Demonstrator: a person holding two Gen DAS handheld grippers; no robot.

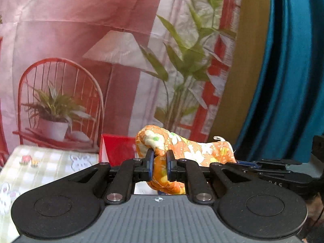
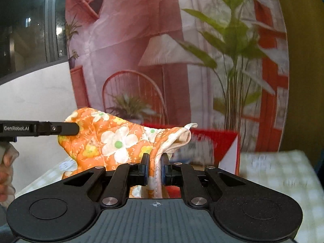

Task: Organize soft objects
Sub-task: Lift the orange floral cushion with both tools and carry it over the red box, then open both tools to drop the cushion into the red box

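Two grippers, orange floral cloth [image 1: 182,147] pinched between both jaws, held aloft

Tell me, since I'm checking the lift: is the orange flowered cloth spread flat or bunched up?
Bunched. The orange flowered cloth hangs crumpled between the left tongs and right tongs, both shut on it, above the checked table cover.

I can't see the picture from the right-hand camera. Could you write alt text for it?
The right gripper pinches the white-trimmed edge of an orange flowered quilted cloth, held up above a checked tablecloth. The left gripper holds its far end, before a red box and a printed backdrop.
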